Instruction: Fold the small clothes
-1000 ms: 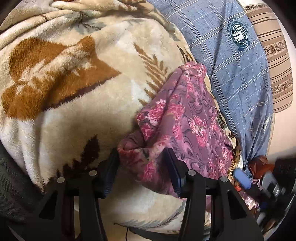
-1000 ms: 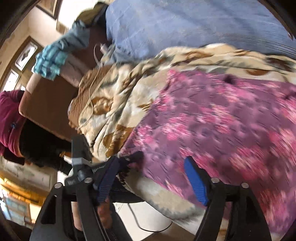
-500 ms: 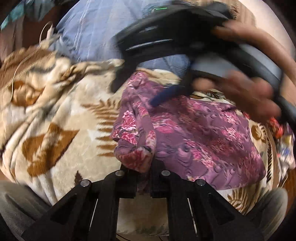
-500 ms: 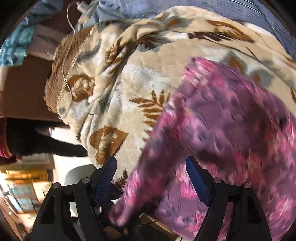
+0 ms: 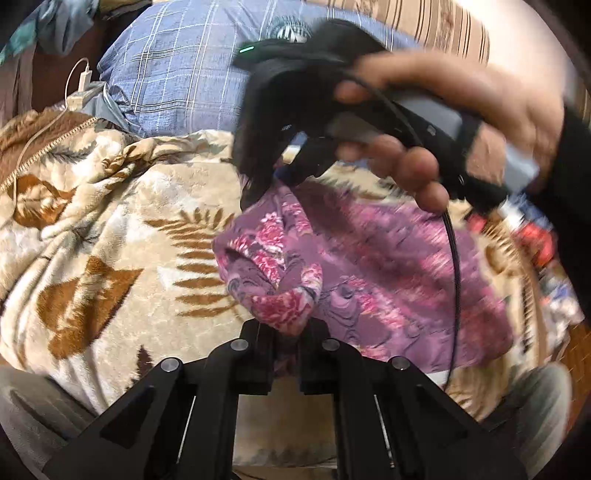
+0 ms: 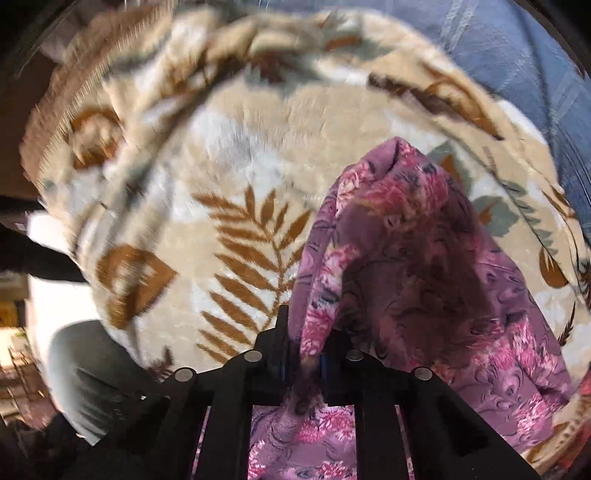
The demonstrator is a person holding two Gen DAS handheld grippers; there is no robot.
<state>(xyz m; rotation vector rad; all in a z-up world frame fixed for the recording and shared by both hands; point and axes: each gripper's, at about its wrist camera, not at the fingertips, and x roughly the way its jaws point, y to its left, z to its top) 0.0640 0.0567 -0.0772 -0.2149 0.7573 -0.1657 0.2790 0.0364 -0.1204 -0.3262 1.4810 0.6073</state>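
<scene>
A small purple garment with pink flowers (image 5: 369,266) lies on a cream blanket with brown leaf prints (image 5: 110,258). My left gripper (image 5: 286,354) is shut on a bunched near edge of the garment. My right gripper (image 6: 308,363) is shut on another edge of the same garment (image 6: 424,266), which drapes up and to the right from its jaws. In the left wrist view the right gripper (image 5: 269,173) and the hand holding it sit over the garment's far edge.
A blue checked cloth (image 5: 177,74) lies behind the blanket. A white charger and cable (image 5: 83,86) sit at the back left. A striped brown cushion (image 5: 436,22) is at the back right. Small cluttered items (image 5: 532,236) lie at the right.
Both grippers went from open to shut on the garment. The right gripper came over to the garment's far edge and closed on it. The left gripper lifted its bunched edge.
</scene>
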